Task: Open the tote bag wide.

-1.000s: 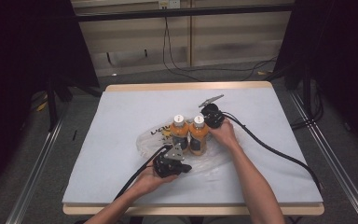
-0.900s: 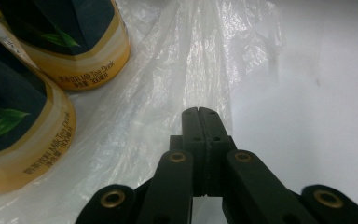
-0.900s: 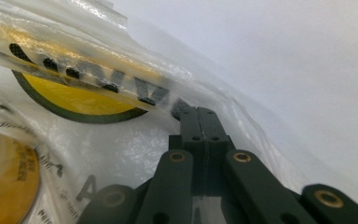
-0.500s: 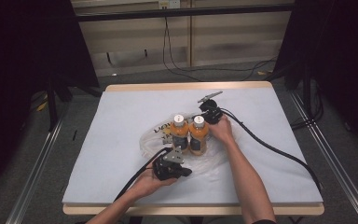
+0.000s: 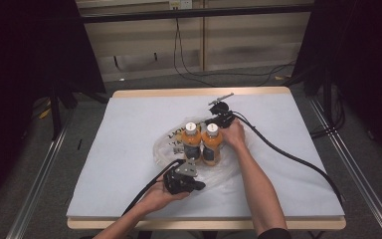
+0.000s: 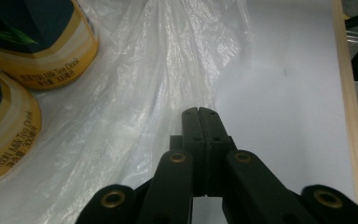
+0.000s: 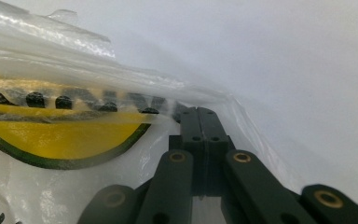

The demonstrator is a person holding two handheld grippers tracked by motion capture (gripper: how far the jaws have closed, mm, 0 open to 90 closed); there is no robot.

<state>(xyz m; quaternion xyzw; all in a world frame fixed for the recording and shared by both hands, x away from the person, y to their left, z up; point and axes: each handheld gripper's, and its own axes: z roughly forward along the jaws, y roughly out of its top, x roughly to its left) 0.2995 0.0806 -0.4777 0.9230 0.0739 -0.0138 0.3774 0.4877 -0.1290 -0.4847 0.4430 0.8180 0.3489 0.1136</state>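
Two orange drink bottles with white caps, the left bottle [image 5: 191, 144] and the right bottle [image 5: 212, 147], stand upright side by side on a clear plastic bag [image 5: 165, 149] spread on the white table [image 5: 129, 114]. My left gripper [image 5: 201, 186] lies on the near side of the bottles. In the left gripper view its jaws [image 6: 199, 112] are shut at the bag's [image 6: 144, 70] edge, where the creases run together; the bottle bases [image 6: 32, 42] stand to the left. My right gripper [image 5: 208, 121] sits behind the right bottle, shut [image 7: 199, 112] on the bag's printed rim [image 7: 51, 140].
Thick black cables [image 5: 288, 154] trail from both grippers across the table's right and near side. The table's wooden front edge [image 5: 204, 224] runs close to the person's forearms. Dark stands and floor cables surround the table.
The right gripper has shifted slightly toward the far side of the table. The left gripper has turned a little in the hand. Both bottles stay upright in place.
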